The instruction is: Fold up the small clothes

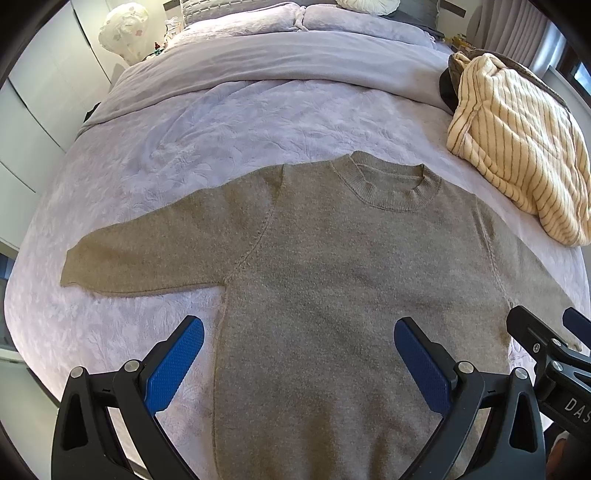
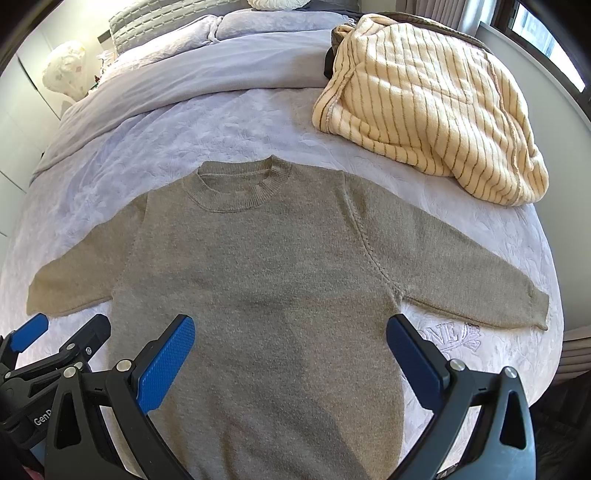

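Nearest, the left tongs (image 1: 299, 360) and right tongs (image 2: 290, 356) both gape wide with nothing in them, poised over the lower body of the grey-brown sweater (image 1: 332, 277). It lies flat, face up on the lilac bedspread (image 1: 221, 129), collar toward 12 o'clock, sleeves spread to 9 and 3. Bare bedspread borders both sleeves. Only the right wrist view shows the right cuff (image 2: 537, 308) near the bed's edge. At 2 o'clock a striped cream garment (image 2: 424, 103) lies heaped, apart from the sweater; farther off, pillows (image 1: 240, 14).
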Demonstrator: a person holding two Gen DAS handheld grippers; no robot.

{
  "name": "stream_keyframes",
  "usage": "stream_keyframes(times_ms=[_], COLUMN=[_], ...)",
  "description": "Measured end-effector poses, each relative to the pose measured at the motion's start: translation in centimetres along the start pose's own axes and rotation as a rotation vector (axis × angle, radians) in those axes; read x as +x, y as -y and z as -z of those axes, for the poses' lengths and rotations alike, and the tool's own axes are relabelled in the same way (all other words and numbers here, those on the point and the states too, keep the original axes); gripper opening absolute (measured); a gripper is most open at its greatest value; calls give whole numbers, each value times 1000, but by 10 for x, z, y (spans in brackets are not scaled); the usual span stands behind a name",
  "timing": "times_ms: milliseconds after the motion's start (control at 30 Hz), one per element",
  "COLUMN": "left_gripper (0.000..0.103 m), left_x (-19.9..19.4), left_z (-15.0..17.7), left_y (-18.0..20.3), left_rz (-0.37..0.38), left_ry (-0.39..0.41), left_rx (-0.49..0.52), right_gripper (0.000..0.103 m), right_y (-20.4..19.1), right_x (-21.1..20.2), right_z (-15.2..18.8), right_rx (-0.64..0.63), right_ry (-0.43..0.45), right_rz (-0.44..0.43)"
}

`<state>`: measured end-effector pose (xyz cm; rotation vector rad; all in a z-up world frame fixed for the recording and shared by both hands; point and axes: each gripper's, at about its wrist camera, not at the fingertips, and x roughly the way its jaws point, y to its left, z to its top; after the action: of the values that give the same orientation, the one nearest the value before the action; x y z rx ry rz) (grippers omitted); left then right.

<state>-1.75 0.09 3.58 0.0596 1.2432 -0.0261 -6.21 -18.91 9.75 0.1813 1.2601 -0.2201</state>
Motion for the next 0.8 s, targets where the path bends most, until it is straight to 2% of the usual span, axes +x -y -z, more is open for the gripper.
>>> stream_keyframes(times_ms=[800], left_gripper=[103], left_x=[-1], left_z=[-1], left_y=[2], left_rz=[-10], left_ry=[4], left_rx=[9], right_gripper=[103], right_y=[3], right_x=[-1], right_z=[-1], right_rx=[4], right_ry=[8], right_rz=[-3])
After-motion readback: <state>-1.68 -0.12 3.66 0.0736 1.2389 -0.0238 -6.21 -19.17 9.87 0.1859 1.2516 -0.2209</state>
